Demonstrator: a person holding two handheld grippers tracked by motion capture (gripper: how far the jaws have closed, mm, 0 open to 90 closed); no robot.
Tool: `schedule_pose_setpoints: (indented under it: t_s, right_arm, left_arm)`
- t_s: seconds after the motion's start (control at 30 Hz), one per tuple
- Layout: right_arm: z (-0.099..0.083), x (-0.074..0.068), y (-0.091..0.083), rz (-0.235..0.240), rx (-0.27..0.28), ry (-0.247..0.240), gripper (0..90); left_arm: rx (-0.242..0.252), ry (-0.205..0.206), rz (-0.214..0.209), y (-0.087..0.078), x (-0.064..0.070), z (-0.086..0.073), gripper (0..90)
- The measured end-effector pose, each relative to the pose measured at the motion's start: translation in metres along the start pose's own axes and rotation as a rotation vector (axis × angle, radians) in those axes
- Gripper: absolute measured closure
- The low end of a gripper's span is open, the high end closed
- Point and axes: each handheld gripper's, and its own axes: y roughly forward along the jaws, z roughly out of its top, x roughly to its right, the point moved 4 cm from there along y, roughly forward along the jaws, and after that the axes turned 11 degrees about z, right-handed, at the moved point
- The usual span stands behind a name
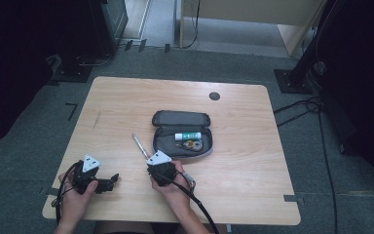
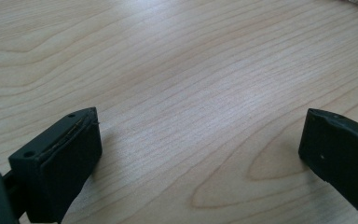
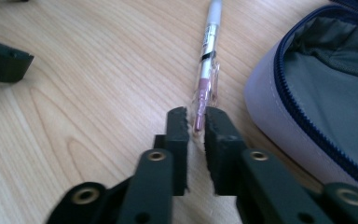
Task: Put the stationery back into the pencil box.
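Two pairs of tongs are at work near the front edge of the pale wooden surface (image 1: 126, 97). The right tongs (image 3: 196, 119) are clenched on the near end of a slim clear-barrelled pen with a pinkish tip (image 3: 206, 70), jaws pinching it from both sides while the rest of the pen lies flat on the wood, pointing away from them. The left tongs (image 2: 200, 140) are released, jaws standing wide apart with bare wood between them, resting low on the surface well to the left of the pen.

Just to the right of the pen lies an open grey fabric pencil case with a dark blue zip (image 3: 317, 98), its lid folded back away from the person. Inside its lower half sit a white tube with a green band (image 1: 188, 136) and, just in front of it, some small dark and yellowish round items too small to tell.

From the high view, the right hand (image 1: 173, 183) wraps its tool from behind, forearm angling in from the bottom edge; the left hand (image 1: 75, 200) holds its tool near the front left corner.
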Motion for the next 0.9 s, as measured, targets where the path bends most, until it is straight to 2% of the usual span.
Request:
schedule_pose_setpoints:
  t_s: [0.1, 0.2, 0.4, 0.7, 0.87, 0.9]
  right_arm:
    - [0.0005, 0.0002, 0.0030, 0.001, -0.010, 0.007, 76.0]
    - [0.0001, 0.0000, 0.0067, -0.010, -0.026, 0.004, 78.8]
    - [0.0012, -0.0018, 0.0086, -0.018, -0.029, 0.014, 89.6]
    - [0.0003, -0.0064, 0.0064, 0.008, -0.034, -0.011, 89.5]
    - [0.0045, -0.0090, 0.0033, 0.019, 0.000, -0.015, 84.0]
    - [0.0074, -0.0090, 0.0027, 0.008, 0.021, -0.015, 71.8]
  left_arm:
    - [0.000, -0.001, 0.000, 0.0000, 0.0000, 0.0000, 0.0]
    - [0.000, -0.001, 0.000, 0.0000, 0.0001, 0.0000, 0.0]
    - [0.000, -0.001, 0.000, 0.0000, 0.0000, 0.0000, 0.0]
    - [0.001, -0.001, 0.000, 0.0000, 0.0000, 0.0000, 0.0]
    - [0.000, -0.002, 0.000, 0.0000, 0.0001, 0.0000, 0.0]
    - [0.000, -0.001, 0.000, 0.0000, 0.0000, 0.0000, 0.0]
